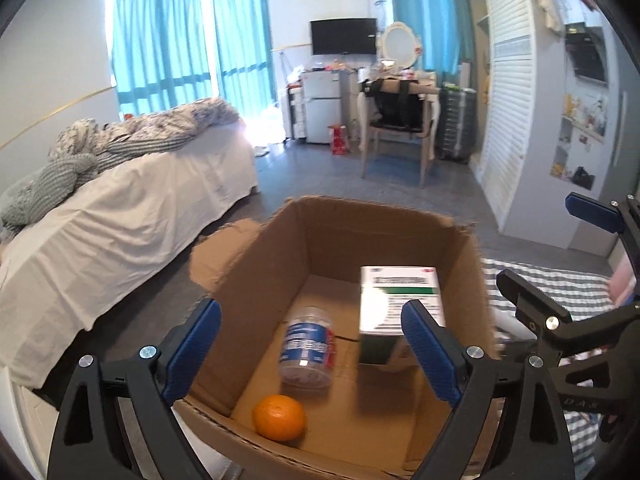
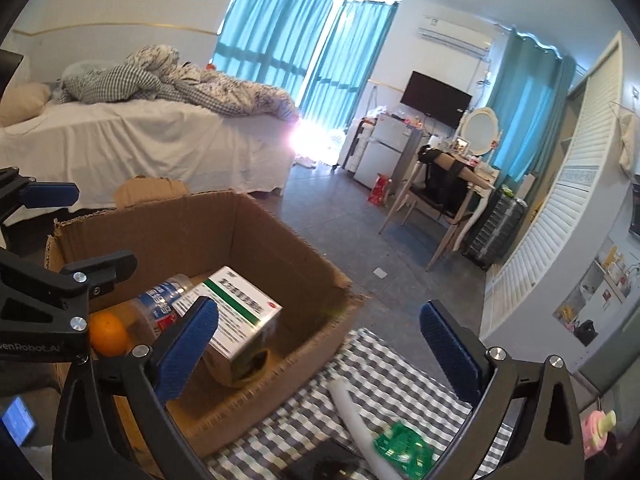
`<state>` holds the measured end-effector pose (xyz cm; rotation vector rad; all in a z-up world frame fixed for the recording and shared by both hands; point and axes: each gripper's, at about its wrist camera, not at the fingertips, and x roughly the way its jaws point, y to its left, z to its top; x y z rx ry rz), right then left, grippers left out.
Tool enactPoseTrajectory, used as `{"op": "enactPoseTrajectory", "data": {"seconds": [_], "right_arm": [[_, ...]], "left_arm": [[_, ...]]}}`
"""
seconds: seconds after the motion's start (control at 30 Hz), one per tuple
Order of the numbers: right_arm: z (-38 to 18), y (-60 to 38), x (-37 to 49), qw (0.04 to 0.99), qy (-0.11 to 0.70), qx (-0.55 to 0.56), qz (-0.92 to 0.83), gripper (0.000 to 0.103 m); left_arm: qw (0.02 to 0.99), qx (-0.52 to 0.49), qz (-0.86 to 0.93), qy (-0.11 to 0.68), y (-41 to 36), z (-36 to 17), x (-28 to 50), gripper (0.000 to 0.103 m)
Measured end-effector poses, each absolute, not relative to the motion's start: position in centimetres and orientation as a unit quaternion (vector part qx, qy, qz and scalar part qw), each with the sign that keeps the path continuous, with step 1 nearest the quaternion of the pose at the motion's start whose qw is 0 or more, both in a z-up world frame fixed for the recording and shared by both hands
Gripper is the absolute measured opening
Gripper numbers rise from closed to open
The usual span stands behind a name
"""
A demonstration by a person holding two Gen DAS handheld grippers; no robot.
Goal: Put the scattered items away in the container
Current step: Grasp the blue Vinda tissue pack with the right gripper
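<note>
The open cardboard box [image 1: 472, 280] [image 2: 256, 220] sits on the checked cloth [image 2: 372, 364] of the table, and three things lie on its floor. An orange [image 1: 279, 417] [image 2: 108, 334] rests at the near edge. A clear plastic jar [image 1: 307, 347] [image 2: 160, 300] with a blue label lies on its side in the middle. A white and green medicine box [image 1: 400, 300] [image 2: 236, 312] stands to the right of the jar, toward the far wall.

Outside the box, on the cloth to its right, lie a white tube [image 2: 360, 424] and a crumpled green packet [image 2: 404, 446] touching it.

The left gripper [image 1: 312, 354] hangs over the near side of the box with its jaws spread wide and nothing between them. The right gripper [image 2: 320, 354] hangs just right of the box, over the cloth, also wide open and holding nothing.

Beyond the table are a bed [image 1: 132, 196] with rumpled covers and teal curtains [image 2: 304, 44].
</note>
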<state>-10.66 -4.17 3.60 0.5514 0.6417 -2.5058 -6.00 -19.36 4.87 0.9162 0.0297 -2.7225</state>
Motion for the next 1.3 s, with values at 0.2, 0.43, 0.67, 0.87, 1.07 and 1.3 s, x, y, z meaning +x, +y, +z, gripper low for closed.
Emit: {"op": "enactPoseTrajectory", "data": {"seconds": [0.2,0.43,0.67,0.87,1.07,1.3], "right_arm": [[4.5,2.0,-9.9,0.210,0.212,0.201,-0.933,0.101],[2.6,12.3,-11.7,0.132,0.160,0.274,-0.939,0.101],[-1.1,18.3,-11.4,0.106,0.127,0.359,-0.919,0.101],[-5.1,18.1,-8.6,0.133,0.172,0.404,-0.889,0.101],[-8.4,18.7,-7.8,0.146,0.163,0.442,-0.870,0.091],[-8.8,19.0,-7.9,0.145,0.149,0.457,-0.865,0.052]], "left_arm": [[0.055,0.309,-0.950,-0.003,-14.6,5.4,-5.5,0.103],[-0.049,0.336,-0.940,-0.019,-9.0,3.5,-5.7,0.103],[-0.122,0.390,-0.910,-0.066,-2.8,-0.5,-5.4,0.103],[-0.153,0.416,-0.889,-0.115,0.0,-3.2,-3.8,0.103],[-0.152,0.438,-0.879,-0.115,0.0,-4.4,-2.1,0.103],[-0.134,0.441,-0.883,-0.094,-1.0,-4.2,-1.6,0.103]]}}
